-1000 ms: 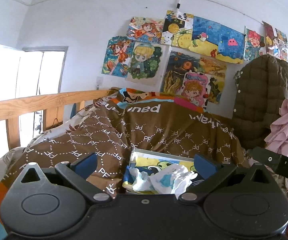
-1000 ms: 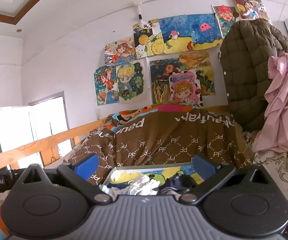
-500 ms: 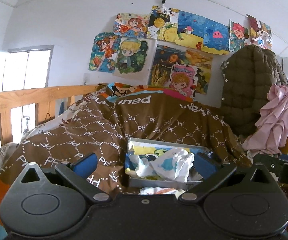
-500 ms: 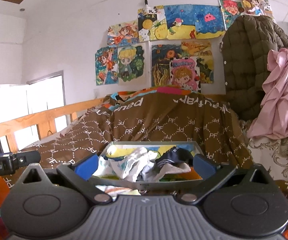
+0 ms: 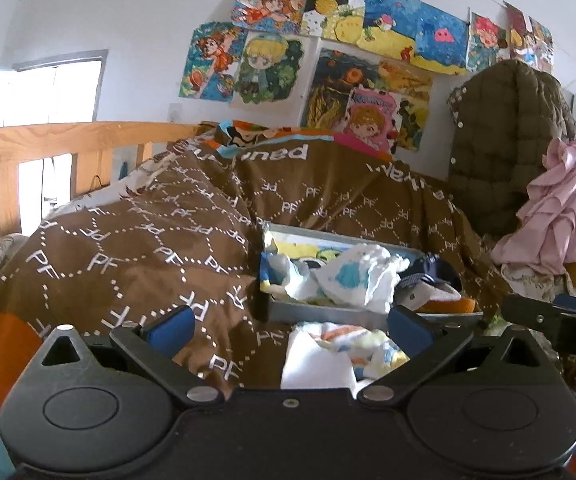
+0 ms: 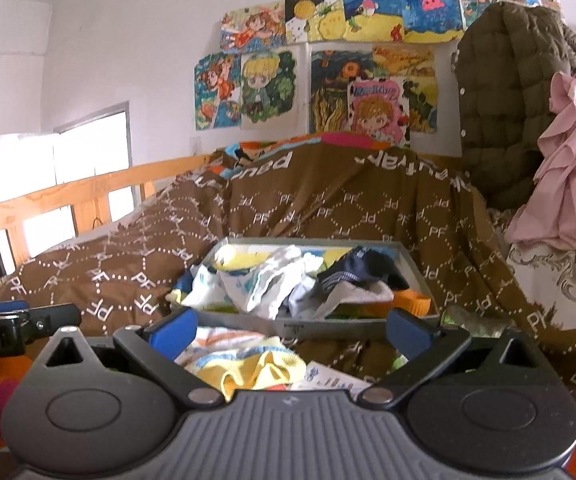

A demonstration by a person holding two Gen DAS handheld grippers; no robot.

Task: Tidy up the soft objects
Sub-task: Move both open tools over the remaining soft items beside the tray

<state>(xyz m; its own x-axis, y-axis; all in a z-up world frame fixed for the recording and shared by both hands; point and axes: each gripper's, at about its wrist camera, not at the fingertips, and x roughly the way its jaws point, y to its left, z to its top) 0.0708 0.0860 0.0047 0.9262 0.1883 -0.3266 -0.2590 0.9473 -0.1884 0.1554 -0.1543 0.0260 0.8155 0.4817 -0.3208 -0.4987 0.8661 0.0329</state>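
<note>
Your left gripper [image 5: 290, 330] and right gripper [image 6: 290, 328] both have fingers spread wide, holding nothing; the grey box [image 6: 412, 264] of crumpled clothes [image 6: 271, 280] sits at twelve o'clock on the brown blanket [image 6: 127, 272]; a loose yellow-white garment [image 6: 247, 364] lies at six o'clock of it

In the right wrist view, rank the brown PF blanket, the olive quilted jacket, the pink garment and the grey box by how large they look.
1. brown PF blanket
2. olive quilted jacket
3. pink garment and grey box: they look alike in size, and the box lies nearer the camera, so they are unranked.
</note>
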